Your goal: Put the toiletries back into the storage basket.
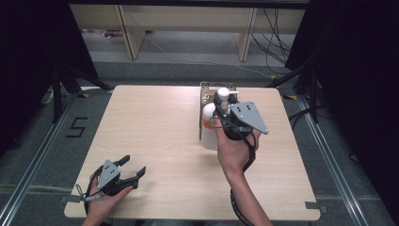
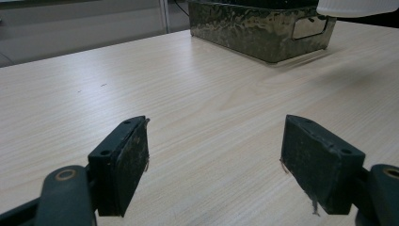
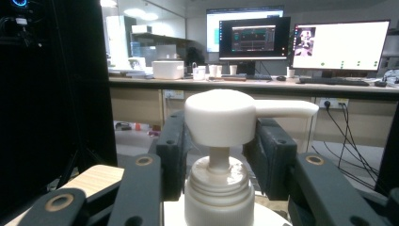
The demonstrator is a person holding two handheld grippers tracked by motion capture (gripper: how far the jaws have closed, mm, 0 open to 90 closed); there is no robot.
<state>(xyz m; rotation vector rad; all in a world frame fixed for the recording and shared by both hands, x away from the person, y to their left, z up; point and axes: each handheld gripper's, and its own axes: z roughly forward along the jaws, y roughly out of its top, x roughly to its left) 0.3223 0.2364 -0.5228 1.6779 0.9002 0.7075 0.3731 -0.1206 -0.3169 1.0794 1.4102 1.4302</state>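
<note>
Your right gripper (image 1: pixel 225 112) has its jaws pinched on the neck of the pump bottle (image 1: pixel 210 129), just under the white pump head (image 3: pixel 221 117). In the right gripper view the two black jaws sit either side of the ribbed collar and the thin stem, with the spout pointing off to the side. From the high view the bottle hangs or stands near the far right part of the table (image 1: pixel 155 141), right beside the near end of the metal box (image 1: pixel 207 92); I can't tell whether its base is touching the tabletop.

Expect a stiff plastic bottle, smooth and somewhat slippery on the body. If it is full, most of the weight sits well below your grip, so it will likely want to swing like a pendulum when you move. The collar is a sensible place to hold: its ribs give the jaws some bite and the pump head above acts as a stop against sliding down. Keep off the thin stem, which can depress or bend, and don't press on the pump head or you may squirt the contents. Move slowly and keep it upright.

Your left gripper (image 1: pixel 129 172) rests near the near left corner of the table, jaws spread wide with only bare wood between them (image 2: pixel 214 155); it is free to steady the bottle's body if it swings.
</note>
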